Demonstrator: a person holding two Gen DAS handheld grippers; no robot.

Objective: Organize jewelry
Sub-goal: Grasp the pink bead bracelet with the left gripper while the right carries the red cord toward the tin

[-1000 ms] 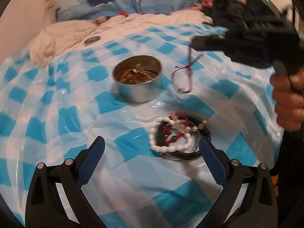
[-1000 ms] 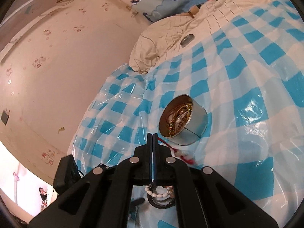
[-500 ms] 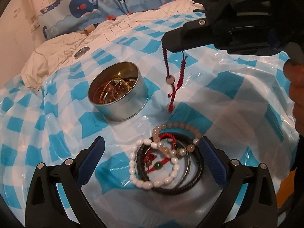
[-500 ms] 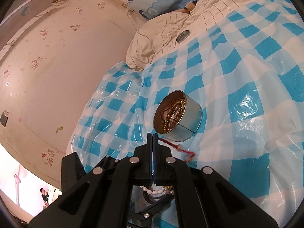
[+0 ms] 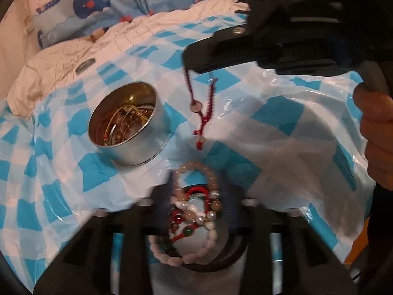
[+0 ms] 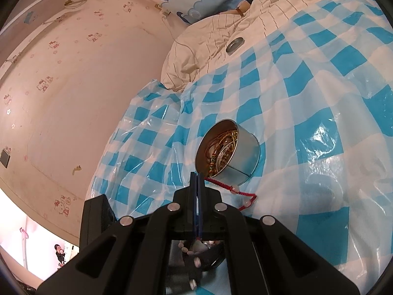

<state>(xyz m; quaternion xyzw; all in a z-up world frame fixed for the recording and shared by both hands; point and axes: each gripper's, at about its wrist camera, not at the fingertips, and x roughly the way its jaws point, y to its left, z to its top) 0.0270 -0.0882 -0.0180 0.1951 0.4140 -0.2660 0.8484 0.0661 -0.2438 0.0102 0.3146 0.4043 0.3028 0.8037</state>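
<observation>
On the left of the left wrist view sits the round metal tin (image 5: 129, 125), open-topped, with gold bangles and other pieces heaped inside, standing on the blue-and-white checked plastic sheet (image 5: 282, 113). Just right of the tin, a red cord bracelet (image 5: 202, 108) hangs free in the air, its beaded tail dangling near the tin's right wall without touching it. The top of the cord runs up into the tip of the right gripper (image 5: 190, 67), which reaches in from the upper right, a bare hand (image 5: 375, 132) wrapped round its handle at the far edge.

Down at the bottom centre, the pile of bracelets (image 5: 194, 223), pale beads, a red cord with green and red stones, a dark band, lies between the fingers of the left gripper (image 5: 196, 206). Those fingers are badly blurred here, so whether they are closing or wide is impossible to tell.

Over to the right wrist view: the wall (image 6: 73, 98) fills the left, then the tin (image 6: 228, 151) sits just ahead of the gripper tip and slightly right. The right gripper (image 6: 197, 179) has its blue pads pressed flat together, pinching the red cord bracelet (image 6: 231, 189), which trails off rightwards just below the tin. Beyond, a cream quilt (image 6: 208, 41) bunches at the sheet's far edge.
</observation>
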